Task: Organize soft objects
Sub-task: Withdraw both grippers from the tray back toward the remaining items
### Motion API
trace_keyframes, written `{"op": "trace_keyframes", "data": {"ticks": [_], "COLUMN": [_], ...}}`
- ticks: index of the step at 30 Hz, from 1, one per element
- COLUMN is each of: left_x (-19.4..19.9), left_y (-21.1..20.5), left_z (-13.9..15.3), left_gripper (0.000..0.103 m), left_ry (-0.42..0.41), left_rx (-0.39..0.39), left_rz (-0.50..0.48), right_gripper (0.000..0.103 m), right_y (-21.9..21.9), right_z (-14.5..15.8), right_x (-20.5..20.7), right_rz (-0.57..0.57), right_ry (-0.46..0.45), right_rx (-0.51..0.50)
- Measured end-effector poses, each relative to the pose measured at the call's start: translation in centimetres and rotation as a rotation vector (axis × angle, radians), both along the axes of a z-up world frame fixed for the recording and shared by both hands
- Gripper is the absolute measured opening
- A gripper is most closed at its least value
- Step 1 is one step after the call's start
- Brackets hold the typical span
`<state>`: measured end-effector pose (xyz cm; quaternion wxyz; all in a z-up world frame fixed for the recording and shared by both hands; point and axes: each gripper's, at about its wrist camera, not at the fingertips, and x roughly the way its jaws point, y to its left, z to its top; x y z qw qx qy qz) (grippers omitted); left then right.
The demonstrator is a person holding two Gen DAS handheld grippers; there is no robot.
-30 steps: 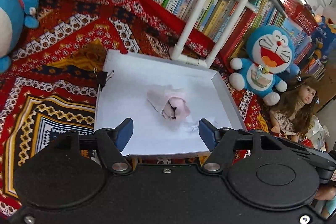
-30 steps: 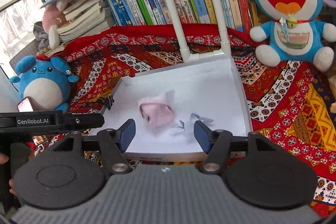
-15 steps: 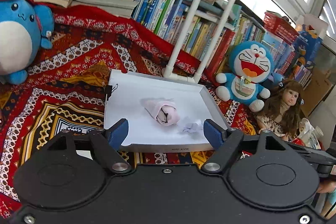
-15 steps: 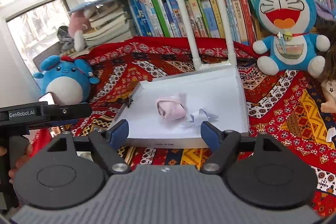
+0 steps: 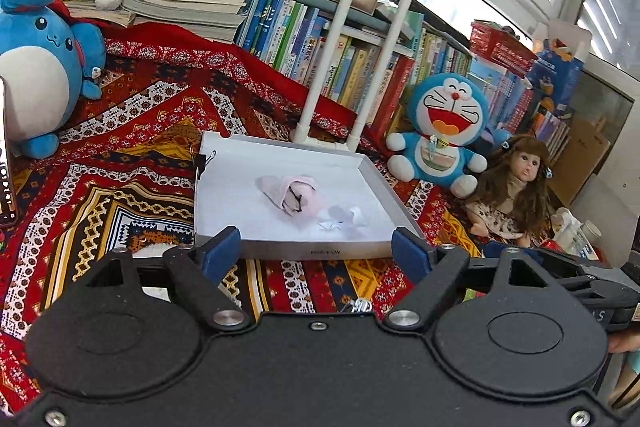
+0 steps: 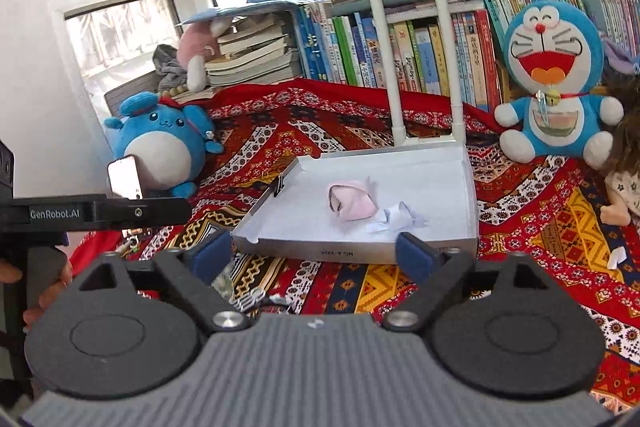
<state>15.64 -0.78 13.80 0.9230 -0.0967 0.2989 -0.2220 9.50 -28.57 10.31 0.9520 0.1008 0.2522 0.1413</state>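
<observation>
I note the rolled pink sock mid-tray, long axis diagonal, open end toward the near edge. Left tool and right tool are both opening, empty.

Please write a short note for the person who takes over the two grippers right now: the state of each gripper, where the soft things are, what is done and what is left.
Left gripper: nothing between its fingers, jaws opening, in front of the tray's near wall.
Right gripper: also holding nothing, jaws opening, on the near side of the tray.
The rolled pink cloth lies in the middle of the white tray, with a small crumpled white piece beside it.
Done, as it looks: the pink cloth is rolled up and set in the tray.
Left: the white piece looks unfolded and is probably next; I cannot tell whether it is cloth or paper.
</observation>
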Motion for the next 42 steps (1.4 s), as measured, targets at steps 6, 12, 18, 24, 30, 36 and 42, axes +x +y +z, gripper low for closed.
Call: {"op": "trace_keyframes", "data": {"ticks": [6,12,18,24,30,36,42], "left_x": [-1.9,-3.4,-4.6,-5.8,-7.1,-8.6,-9.4], "left_y": [0.3,0.8,1.1,1.4,2.3,2.9,3.9], "left_z": [0.1,-0.4,-0.9,-1.6,-2.4,-2.9,-3.9], "left_gripper": [0.086,0.089,0.091,0.092,0.094,0.097,0.098], "left_ry": [-0.039,-0.055,-0.067,-0.078,-0.097,-0.148,-0.140], "left_rx": [0.040,0.039,0.051,0.063,0.067,0.106,0.106], "left_rz": [-0.015,-0.018,-0.021,-0.016,0.009,0.033,0.047], "right_gripper": [0.103,0.103,0.103,0.103,0.103,0.103,0.103], "right_y": [1.3,2.0,2.0,1.7,1.5,1.1,0.7], "right_z": [0.0,-0.4,-0.9,-1.5,-2.3,-3.2,-4.3], "right_x": [-2.0,-3.3,-3.8,-4.3,-5.0,-5.6,-6.0], "right_rz": [0.028,0.039,0.029,0.014,0.010,0.002,-0.024], "right_ry": [-0.065,-0.098,-0.119,-0.129,-0.129,-0.110,-0.097], "right_rx": [-0.098,-0.138,-0.144,-0.113,-0.106,-0.091,-0.086]}}
